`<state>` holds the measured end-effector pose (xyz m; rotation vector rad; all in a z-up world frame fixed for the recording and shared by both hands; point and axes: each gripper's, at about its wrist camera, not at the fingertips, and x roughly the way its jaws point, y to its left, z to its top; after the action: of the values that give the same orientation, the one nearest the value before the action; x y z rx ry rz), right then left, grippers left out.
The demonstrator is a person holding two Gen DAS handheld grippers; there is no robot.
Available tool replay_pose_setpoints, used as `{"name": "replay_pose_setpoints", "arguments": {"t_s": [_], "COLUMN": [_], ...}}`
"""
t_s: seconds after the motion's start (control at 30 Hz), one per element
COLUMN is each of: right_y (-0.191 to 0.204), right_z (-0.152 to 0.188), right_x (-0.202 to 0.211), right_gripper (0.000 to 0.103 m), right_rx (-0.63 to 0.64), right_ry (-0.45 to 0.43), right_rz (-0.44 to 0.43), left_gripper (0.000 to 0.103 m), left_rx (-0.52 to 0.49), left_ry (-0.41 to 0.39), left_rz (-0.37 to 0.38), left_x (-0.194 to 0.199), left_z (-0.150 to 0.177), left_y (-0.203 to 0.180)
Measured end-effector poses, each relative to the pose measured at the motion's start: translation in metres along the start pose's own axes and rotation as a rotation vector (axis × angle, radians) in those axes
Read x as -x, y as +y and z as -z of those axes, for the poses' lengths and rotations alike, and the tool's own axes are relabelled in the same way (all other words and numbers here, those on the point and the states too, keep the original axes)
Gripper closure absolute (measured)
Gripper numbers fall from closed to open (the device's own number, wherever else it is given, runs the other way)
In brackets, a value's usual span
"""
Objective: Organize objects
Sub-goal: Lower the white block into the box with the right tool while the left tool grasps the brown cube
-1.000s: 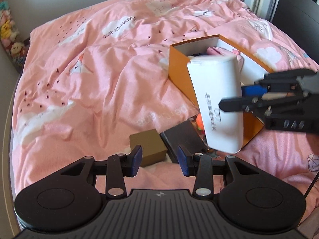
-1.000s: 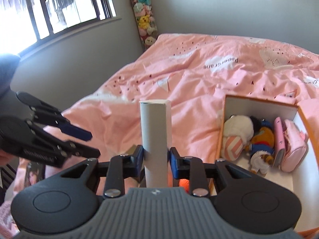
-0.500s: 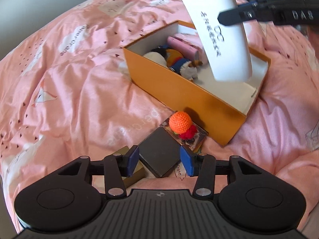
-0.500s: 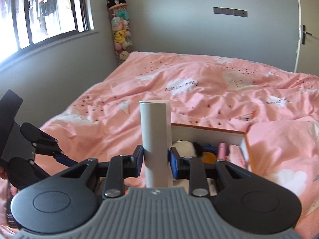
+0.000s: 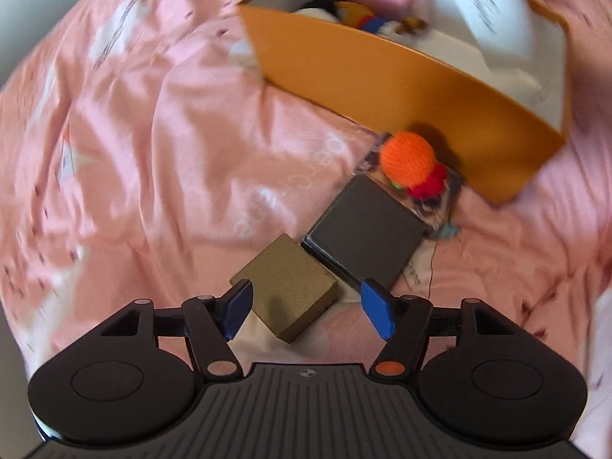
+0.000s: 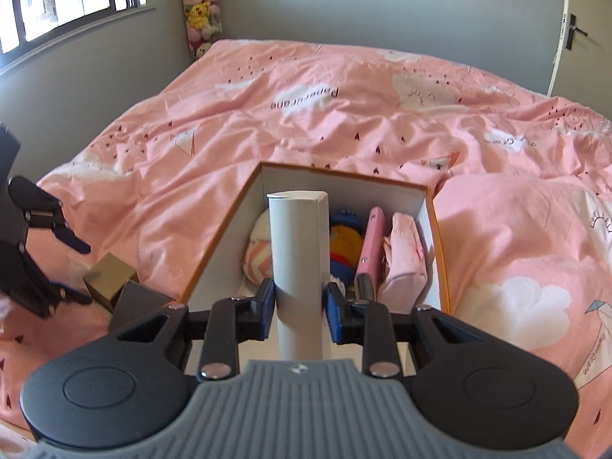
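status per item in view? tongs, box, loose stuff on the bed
left tongs: open, empty, over the gold box
right tongs: shut on white tube
white tube: held upright over the orange box
orange box: open, partly filled with plush toys and pink pouches
gold box: on the duvet, outside the orange box
black square box: closed, on the duvet
orange crochet ball: loose, beside the orange box

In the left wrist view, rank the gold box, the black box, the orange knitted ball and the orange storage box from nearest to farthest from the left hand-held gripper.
1. Gold box, between the fingers.
2. Black box, just beyond, right.
3. Orange knitted ball, farther right.
4. Orange storage box, at the top.
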<state>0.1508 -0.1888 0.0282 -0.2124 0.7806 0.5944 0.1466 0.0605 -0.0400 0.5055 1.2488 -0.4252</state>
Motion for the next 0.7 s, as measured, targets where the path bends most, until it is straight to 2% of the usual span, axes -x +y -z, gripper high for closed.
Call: {"name": "replay_pose_setpoints", "arguments": {"t_s": [0.1,0.2,0.33,0.47,0.53,0.7], "right_y": [0.001,0.004,0.008,0.011,0.011,0.009], "right_z": [0.004,0.007,0.007,0.007,0.007,0.009], "right_x": [-0.013,-0.024,-0.032,-0.037,-0.039,-0.044], "right_gripper": [0.074,0.074,0.074,0.074,0.074,0.074], "right_rx": [0.050,0.104,0.157,0.185,0.190,0.193], "right_ry": [0.045,0.079,0.099,0.108,0.112,0.125], "right_rz": [-0.005,-0.003,-0.018,-0.032,-0.037,-0.044], "left_gripper": [0.024,0.024,0.024,0.023,0.016,0.012], "left_rx": [0.186,0.352,0.518,0.599,0.635,0.673], "left_ry": [0.029,0.096,0.142,0.197,0.232,0.244], "left_rz": [0.062,0.085,0.130,0.144,0.172,0.240], "left_x": [-0.005,-0.016,-0.031,-0.050,-0.061,-0.077], "left_z": [-0.003,-0.004,-0.001,0.005,0.010,0.019], "left_y": [0.027,0.048,0.068,0.078,0.081,0.081]}}
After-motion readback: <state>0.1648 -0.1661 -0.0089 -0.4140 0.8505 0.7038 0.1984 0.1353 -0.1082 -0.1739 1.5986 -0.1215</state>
